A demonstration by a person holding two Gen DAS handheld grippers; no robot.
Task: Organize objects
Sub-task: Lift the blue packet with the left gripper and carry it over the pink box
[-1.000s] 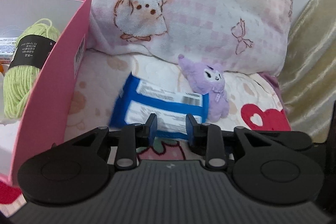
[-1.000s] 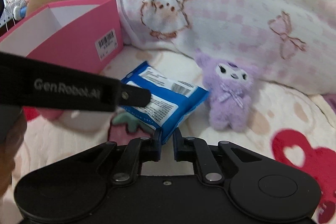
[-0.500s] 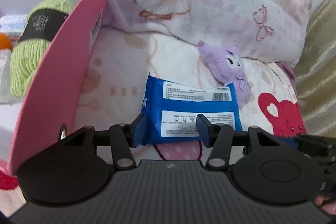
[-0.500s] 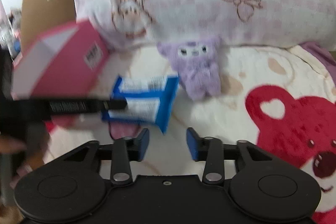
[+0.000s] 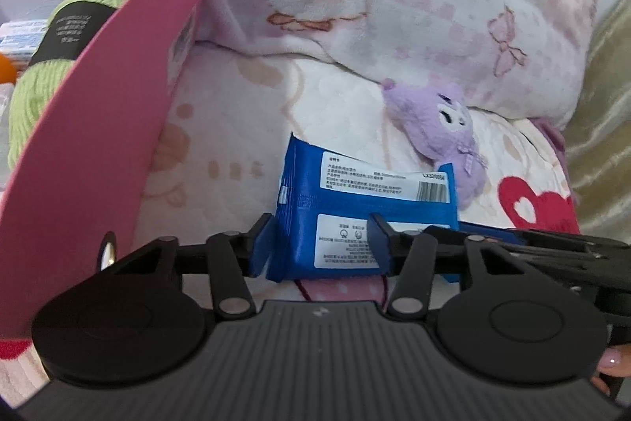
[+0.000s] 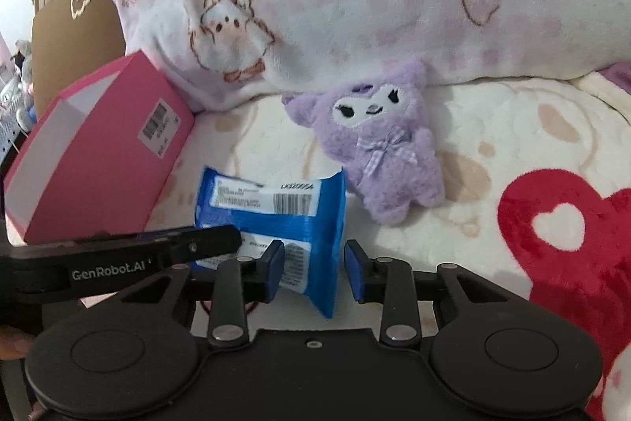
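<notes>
Left wrist view: the left gripper [image 5: 320, 241], jaws just closing, pinches the near end of the blue packet [image 5: 368, 214], right of the pink box [image 5: 98, 160].

Right wrist view: the right gripper [image 6: 314, 269], jaws closing, straddles the blue packet's edge without clamping; it should release before lifting.

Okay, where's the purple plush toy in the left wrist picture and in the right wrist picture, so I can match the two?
Left wrist view: the purple plush toy lies right of centre, just behind the blue packet's far right corner.
Right wrist view: the purple plush toy lies near the centre, up and to the right of the blue packet.
Shared landmark: the pink box, at the left in both views.
</notes>
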